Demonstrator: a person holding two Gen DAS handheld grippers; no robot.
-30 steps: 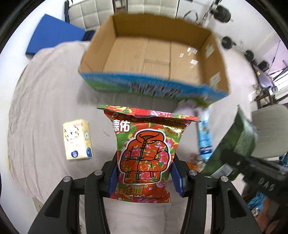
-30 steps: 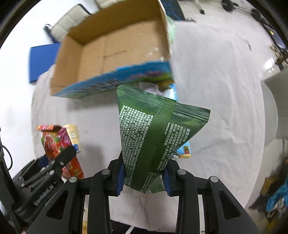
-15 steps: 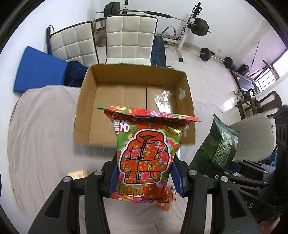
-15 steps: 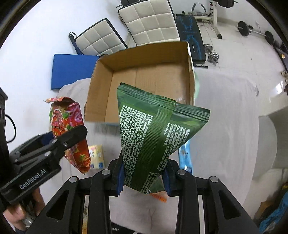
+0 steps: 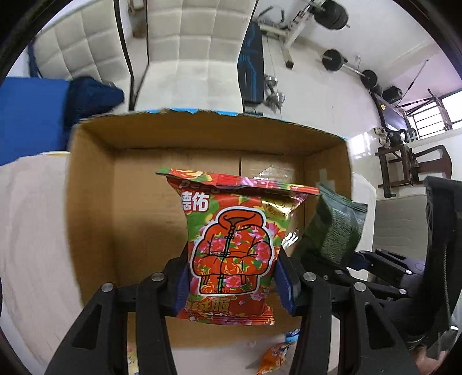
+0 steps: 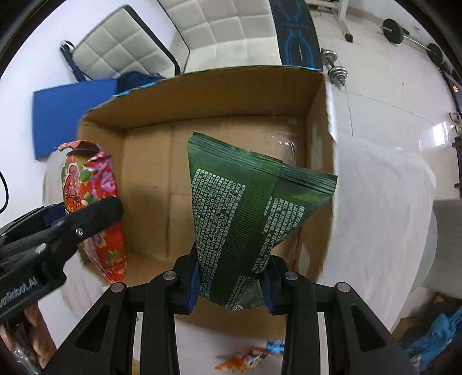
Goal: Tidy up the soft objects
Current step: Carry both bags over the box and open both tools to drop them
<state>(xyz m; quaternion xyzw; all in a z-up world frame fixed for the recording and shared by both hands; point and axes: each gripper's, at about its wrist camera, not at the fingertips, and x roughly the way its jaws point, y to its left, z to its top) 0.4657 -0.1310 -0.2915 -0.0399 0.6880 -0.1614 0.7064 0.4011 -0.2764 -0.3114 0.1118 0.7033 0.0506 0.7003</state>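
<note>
My left gripper [image 5: 232, 284] is shut on a red floral snack bag [image 5: 231, 245] and holds it upright over the open cardboard box [image 5: 92, 202]. My right gripper [image 6: 231, 284] is shut on a green pouch [image 6: 248, 213], also held over the box [image 6: 147, 173]. The green pouch [image 5: 335, 228] shows at the right in the left wrist view. The red bag [image 6: 92, 202] and the left gripper [image 6: 72, 222] show at the left in the right wrist view. The box floor looks bare.
The box stands on a table with a pale cloth [image 5: 34, 230]. Small orange and blue packets [image 6: 248, 354] lie on the cloth in front of the box. White padded chairs [image 5: 187, 57], a blue mat [image 6: 66, 115] and gym weights [image 5: 332, 14] lie beyond.
Both grippers moved forward with their bags, from in front of the box to above its open top. The box now fills the middle of both views.
</note>
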